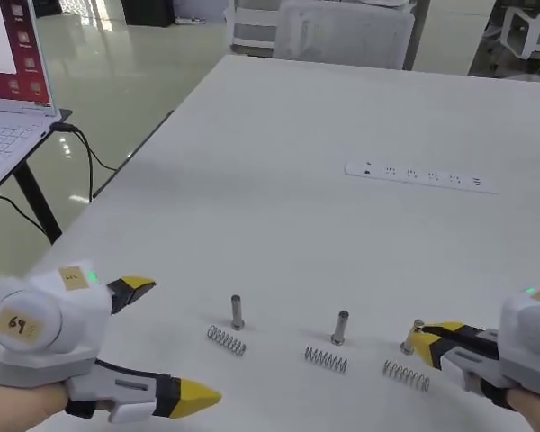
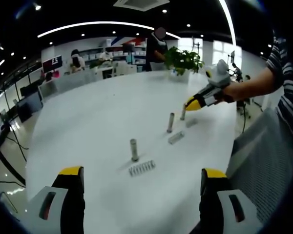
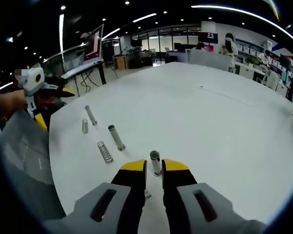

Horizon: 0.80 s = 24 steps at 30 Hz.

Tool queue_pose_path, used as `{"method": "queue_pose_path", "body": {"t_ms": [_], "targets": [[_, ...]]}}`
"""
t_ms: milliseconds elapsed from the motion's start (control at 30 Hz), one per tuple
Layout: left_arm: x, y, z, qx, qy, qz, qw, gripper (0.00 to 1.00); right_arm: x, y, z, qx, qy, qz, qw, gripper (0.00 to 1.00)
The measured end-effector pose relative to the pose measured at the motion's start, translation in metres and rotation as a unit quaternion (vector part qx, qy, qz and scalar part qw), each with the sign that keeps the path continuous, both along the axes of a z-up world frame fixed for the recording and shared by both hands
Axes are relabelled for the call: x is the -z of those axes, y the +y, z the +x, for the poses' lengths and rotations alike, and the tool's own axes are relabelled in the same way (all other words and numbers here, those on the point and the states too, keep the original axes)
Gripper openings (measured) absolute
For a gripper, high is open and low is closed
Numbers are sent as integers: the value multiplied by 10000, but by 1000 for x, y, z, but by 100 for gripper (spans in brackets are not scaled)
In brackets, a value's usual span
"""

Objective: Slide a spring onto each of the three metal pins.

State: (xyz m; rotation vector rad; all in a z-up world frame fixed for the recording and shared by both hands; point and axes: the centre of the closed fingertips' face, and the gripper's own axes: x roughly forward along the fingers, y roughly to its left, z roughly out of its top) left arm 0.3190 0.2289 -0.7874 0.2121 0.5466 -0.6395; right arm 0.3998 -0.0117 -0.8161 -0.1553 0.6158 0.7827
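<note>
Head view, left claw (image 1: 166, 340): nearest the camera at the bench's front edge, jaws spread wide and holding nothing.
Right claw (image 1: 423, 340): jaws drawn in narrow, with the right pin (image 1: 418, 325) standing between the tips. In the right gripper view they appear to pinch its shank.
Right spring (image 1: 406, 375): lies flat just in front of the right pin, loose on the bench (image 1: 279, 135).
Middle spring (image 1: 326, 360): lies flat just in front of the middle pin (image 1: 340, 327).
Left spring (image 1: 226, 340): lies flat beside the left pin (image 1: 237, 311).
Pins: all three stand upright in a row and none carries a spring.
Spring handling: probably very light, thin coiled wire. It would likely roll, squash or flick away under a hard pinch. Best taken gently across the coil near one end, with the bore left open.
Pin handling: stiff metal but small, and likely to tip. Best steadied low on the shank so the top stays free.
Writing: a sticker on the left claw's body reads "69" by hand.
Power strip (image 1: 414, 175): lies further back on the bench, and its markings are too small to read.
Laptop (image 1: 9, 99): stands open off to the far left, and its screen text is not legible.
</note>
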Motion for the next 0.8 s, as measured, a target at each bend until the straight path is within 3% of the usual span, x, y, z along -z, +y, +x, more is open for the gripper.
{"method": "queue_pose_path", "body": {"t_ms": [800], "targets": [[-2,-3,-3,67,41,35,10000,97,-16,-8,-1,-129,-60,68,9999,19]]}}
